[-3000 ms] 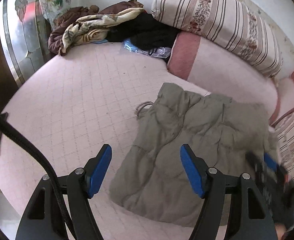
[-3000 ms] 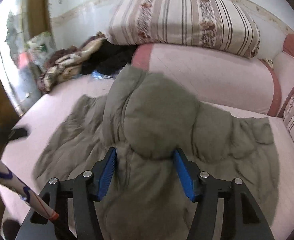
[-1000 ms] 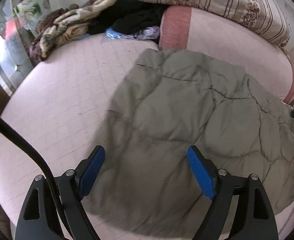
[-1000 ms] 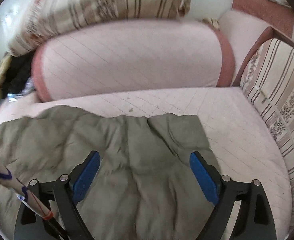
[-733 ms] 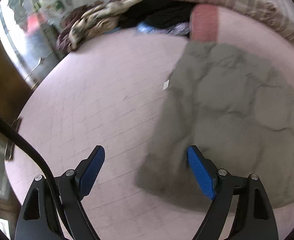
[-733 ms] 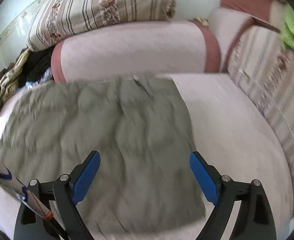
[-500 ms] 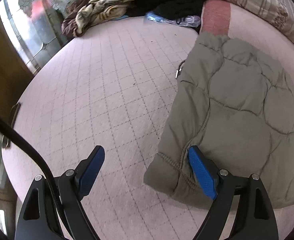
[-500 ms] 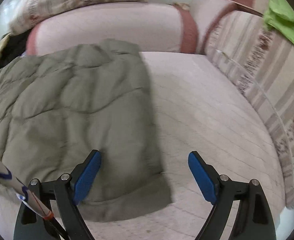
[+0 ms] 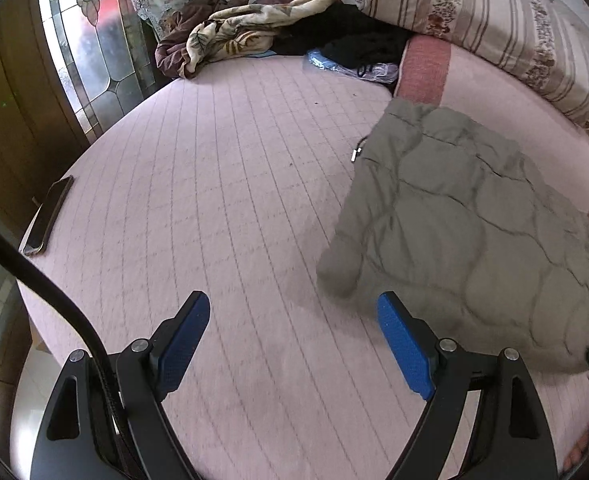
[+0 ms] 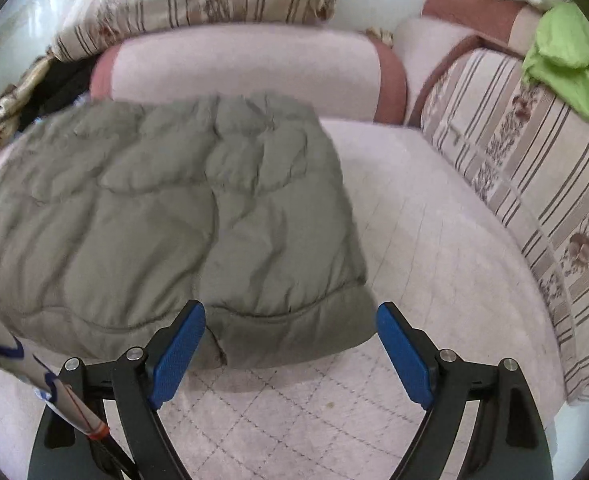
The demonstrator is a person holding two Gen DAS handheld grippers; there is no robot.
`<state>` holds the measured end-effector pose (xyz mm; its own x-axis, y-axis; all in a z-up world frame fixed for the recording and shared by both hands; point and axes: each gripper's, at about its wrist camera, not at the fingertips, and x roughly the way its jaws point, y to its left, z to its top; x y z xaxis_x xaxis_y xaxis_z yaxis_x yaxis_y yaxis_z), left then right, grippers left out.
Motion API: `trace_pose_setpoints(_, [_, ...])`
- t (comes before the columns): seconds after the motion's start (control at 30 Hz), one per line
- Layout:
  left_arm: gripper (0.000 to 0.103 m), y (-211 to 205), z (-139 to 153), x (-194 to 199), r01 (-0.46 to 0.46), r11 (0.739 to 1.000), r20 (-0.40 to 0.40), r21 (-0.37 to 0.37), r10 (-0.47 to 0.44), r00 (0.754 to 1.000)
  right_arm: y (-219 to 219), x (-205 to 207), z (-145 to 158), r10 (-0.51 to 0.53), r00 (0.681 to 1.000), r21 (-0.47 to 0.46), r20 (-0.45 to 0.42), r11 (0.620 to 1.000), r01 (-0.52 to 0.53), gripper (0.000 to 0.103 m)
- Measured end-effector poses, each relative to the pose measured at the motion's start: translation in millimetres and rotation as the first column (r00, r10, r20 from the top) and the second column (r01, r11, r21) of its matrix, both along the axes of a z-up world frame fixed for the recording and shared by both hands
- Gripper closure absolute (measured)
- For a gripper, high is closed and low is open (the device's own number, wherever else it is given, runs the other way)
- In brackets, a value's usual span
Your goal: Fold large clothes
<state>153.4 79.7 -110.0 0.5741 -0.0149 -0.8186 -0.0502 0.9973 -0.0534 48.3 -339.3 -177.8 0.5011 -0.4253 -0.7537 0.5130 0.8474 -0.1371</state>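
Pink bed (image 9: 214, 160), folded jacket (image 10: 166, 208), no legible writing

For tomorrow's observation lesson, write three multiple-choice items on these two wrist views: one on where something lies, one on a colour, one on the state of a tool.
1. Where does the phone lie?
A. on the jacket
B. at the left edge of the pink mattress
C. on the striped cushion

2. What colour is the quilted jacket?
A. grey-green
B. bright red
C. navy

3. How does the right tool stand?
A. shut on the jacket's hem
B. shut on nothing
C. open, pads clear of the jacket

Answers:
1 B: the phone rests on the mattress near its left rim, far from the jacket.
2 A: the jacket's padded fabric is a dull grey-green in both views.
3 C: the right tool has its blue pads wide apart, with the jacket's hem lying loose beyond them.
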Motion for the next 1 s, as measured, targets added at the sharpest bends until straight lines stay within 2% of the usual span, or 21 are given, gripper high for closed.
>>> trace_pose_setpoints(0.07, [0.017,1.2,4.3,-15.4,0.005,1.000,0.012,0.003,-0.005,1.000,-3.7,-3.0,1.0,-0.025,1.000,0.030,0.007,0.999,0.025,0.012])
trace_pose_setpoints(0.13, [0.017,4.2,8.0,-29.2,-0.003,1.000,0.027,0.006,0.003,1.000,1.1,-10.9,9.0,-0.022,0.999,0.021,0.028,1.000,0.021,0.012])
trace_pose_setpoints(0.3, [0.017,15.9,6.8,-50.0,-0.063,0.998,0.039,-0.005,0.063,0.997,37.9,-30.4,27.7,0.039,0.997,-0.029,0.062,0.999,-0.037,0.012])
trace_pose_setpoints(0.43, [0.017,21.0,-2.2,-60.0,-0.087,0.996,0.022,-0.010,0.087,0.996,68.1,-29.1,44.1,0.096,0.988,0.018,0.119,0.995,-0.099,0.012])
trace_pose_setpoints(0.53, [0.017,25.5,-9.7,-63.8,-0.099,0.995,0.004,-0.013,0.099,0.995,97.6,-11.7,50.6,0.149,0.979,0.066,0.138,0.985,-0.159,0.012])
trace_pose_setpoints(0.7, [0.017,37.6,-13.4,-69.8,-0.120,0.993,0.005,0.000,0.120,0.993,154.6,40.3,50.5,0.253,0.959,0.042,0.128,0.965,-0.261,0.012])
trace_pose_setpoints(0.8, [0.017,48.2,-12.8,-70.9,-0.139,0.990,0.016,0.005,0.138,0.990,170.6,78.2,36.8,0.250,0.963,0.056,0.099,0.965,-0.256,0.012])
trace_pose_setpoints(0.87, [0.017,54.9,-13.4,-71.1,-0.147,0.989,0.015,0.005,0.147,0.989,171.5,105.9,14.3,0.223,0.975,0.071,0.018,0.972,-0.224,0.012])
trace_pose_setpoints(0.93, [0.017,61.3,-14.4,-70.2,-0.151,0.988,0.013,0.003,0.151,0.988,166.8,119.1,-1.4,0.204,0.979,0.106,-0.029,0.974,-0.200,0.012])
trace_pose_setpoints(1.0, [0.017,67.1,-15.7,-69.9,-0.154,0.988,0.017,0.004,0.154,0.988,170.0,120.1,3.2,0.197,0.980,0.089,-0.029,0.977,-0.194,0.012])
